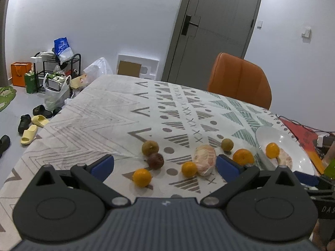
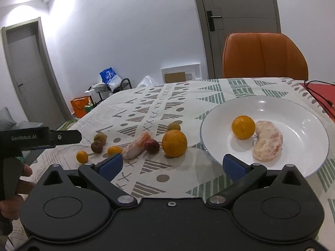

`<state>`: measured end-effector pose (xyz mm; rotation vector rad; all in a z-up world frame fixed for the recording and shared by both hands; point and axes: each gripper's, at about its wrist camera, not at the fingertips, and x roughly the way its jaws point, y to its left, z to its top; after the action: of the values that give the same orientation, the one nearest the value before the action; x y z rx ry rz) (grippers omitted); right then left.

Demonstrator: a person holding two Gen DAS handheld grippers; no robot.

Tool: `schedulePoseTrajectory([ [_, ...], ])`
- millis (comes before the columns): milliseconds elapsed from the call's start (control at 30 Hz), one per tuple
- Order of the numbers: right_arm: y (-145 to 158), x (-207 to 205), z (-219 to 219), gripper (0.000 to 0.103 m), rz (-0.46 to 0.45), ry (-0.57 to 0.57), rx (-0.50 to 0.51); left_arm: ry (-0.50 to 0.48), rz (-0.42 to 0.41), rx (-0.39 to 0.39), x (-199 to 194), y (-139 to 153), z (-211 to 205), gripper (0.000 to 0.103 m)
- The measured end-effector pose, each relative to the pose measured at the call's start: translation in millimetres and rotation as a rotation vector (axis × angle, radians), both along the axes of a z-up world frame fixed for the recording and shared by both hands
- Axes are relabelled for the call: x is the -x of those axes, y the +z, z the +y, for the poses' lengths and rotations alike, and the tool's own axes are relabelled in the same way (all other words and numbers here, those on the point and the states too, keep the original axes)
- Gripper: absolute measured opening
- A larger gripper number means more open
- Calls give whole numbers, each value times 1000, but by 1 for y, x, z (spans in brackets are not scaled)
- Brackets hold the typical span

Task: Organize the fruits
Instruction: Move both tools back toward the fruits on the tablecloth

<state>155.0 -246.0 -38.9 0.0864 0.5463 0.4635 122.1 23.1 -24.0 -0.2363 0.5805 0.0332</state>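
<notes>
A white plate (image 2: 293, 113) on the right holds an orange (image 2: 243, 127) and a peeled citrus piece (image 2: 267, 143). Left of the plate, loose on the tablecloth, lie a large orange (image 2: 174, 143), a dark red fruit (image 2: 152, 146), another peeled citrus piece (image 2: 137, 145), two small oranges (image 2: 114, 150) and brownish fruits (image 2: 96, 146). My right gripper (image 2: 172, 167) is open and empty, low in front of the plate's near rim. My left gripper (image 1: 165, 165) is open and empty just short of a small orange (image 1: 142, 177), a second small orange (image 1: 189, 169) and the dark fruit (image 1: 155, 160).
An orange chair (image 2: 264, 55) stands behind the table's far edge. A red mat with black cables (image 2: 318, 92) lies at the far right. Bags, a rack and slippers (image 1: 31, 129) sit on the floor to the left. A hand (image 2: 25, 171) shows at the left edge.
</notes>
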Motion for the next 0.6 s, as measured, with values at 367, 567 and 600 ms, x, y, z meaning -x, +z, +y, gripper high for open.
schedulePoseTrajectory([
  [367,-2,-9,17,92,14,35,21,2,32,2,-6,-16,9,99],
  [567,-6,-16,29,79,45,73,19,9,66,29,-12,-25,16,78],
  [600,-7,-17,31,78,52,74,21,10,70,30,-12,-26,17,74],
])
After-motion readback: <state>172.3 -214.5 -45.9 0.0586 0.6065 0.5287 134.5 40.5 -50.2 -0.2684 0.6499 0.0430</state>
